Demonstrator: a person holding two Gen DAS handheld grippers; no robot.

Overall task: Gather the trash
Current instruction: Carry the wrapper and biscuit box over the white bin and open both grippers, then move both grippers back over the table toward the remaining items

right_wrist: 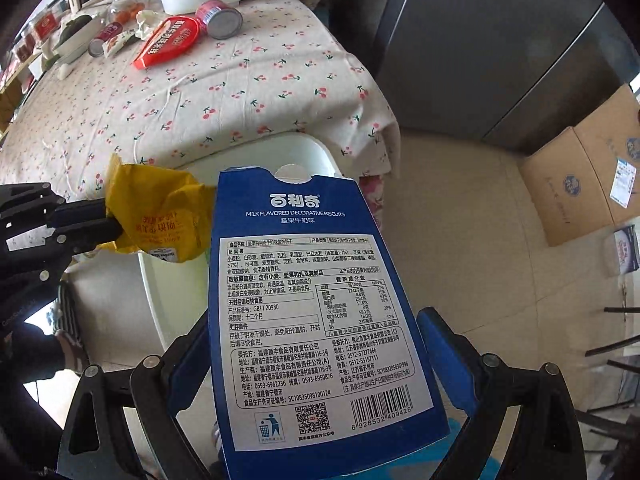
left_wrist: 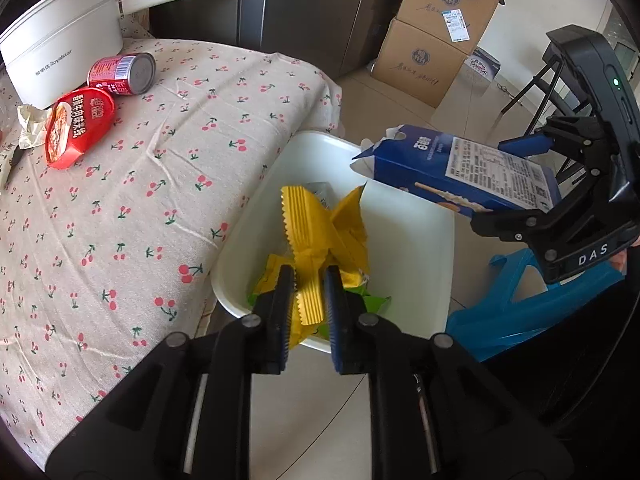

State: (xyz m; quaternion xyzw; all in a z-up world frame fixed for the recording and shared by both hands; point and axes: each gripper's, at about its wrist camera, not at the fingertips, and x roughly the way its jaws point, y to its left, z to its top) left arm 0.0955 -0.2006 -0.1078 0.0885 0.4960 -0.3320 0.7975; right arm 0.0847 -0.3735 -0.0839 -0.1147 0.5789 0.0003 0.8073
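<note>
Over the bin (left_wrist: 400, 240), a wrapper (left_wrist: 316, 240) and box (right_wrist: 320, 300) are clamped in the left claw (left_wrist: 308, 300) and right claw (right_wrist: 320, 360); a can (left_wrist: 124, 74) and lid (left_wrist: 78, 128) are left on the table (left_wrist: 160, 200).

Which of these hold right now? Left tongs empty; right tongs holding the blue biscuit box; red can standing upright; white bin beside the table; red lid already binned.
1. The left tongs are empty. False: they grip a crinkled yellow snack wrapper.
2. The right tongs hold a blue cardboard biscuit box. True.
3. The red metal can stands upright. False: it lies on its side.
4. The white plastic bin sits beside the cherry-print table. True.
5. The red plastic lid is in the bin. False: it rests on the table.
</note>
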